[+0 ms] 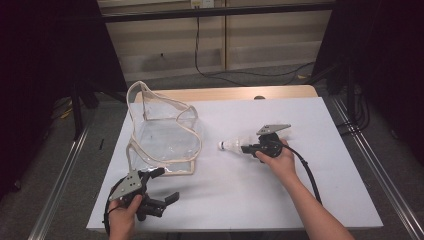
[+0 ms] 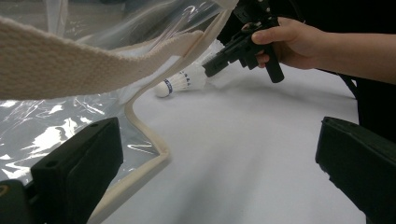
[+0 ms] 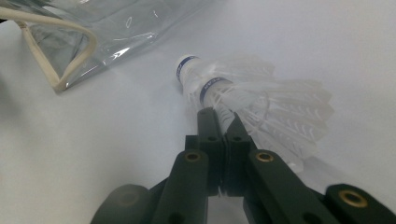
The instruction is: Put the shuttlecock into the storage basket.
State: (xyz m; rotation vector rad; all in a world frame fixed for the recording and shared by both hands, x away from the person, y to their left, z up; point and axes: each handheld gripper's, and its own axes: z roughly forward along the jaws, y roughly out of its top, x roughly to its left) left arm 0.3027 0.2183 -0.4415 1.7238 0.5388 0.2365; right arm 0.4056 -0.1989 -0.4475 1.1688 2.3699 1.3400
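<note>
On the worktop: a white sheet (image 1: pixel 240 190) covers it, and the work sits around its middle.
Right gripper (image 1: pixel 248 148): held in the right hand (image 1: pixel 278 156) near the middle of the sheet, pointing toward the person's left; its jaws are pressed together on feathers.
Shuttlecocks (image 3: pixel 243 95): two show in the right gripper view, one nested behind the other, each with a white cork tip and a blue band (the front one looks blurred); the jaws pinch the feather skirt of the nearer one.
Shuttlecock position: tips point toward the bag, close to it but apart from its edge; whether the feathers rest on the sheet or hang just above it I cannot tell.
Clear bag (image 1: pixel 165 132): a see-through plastic pouch with cream fabric trim, standing open at the left of the sheet.
Left gripper (image 1: pixel 167 185): at the near left corner, just beside the bag's front edge; its jaws stand wide apart with nothing between them.
</note>
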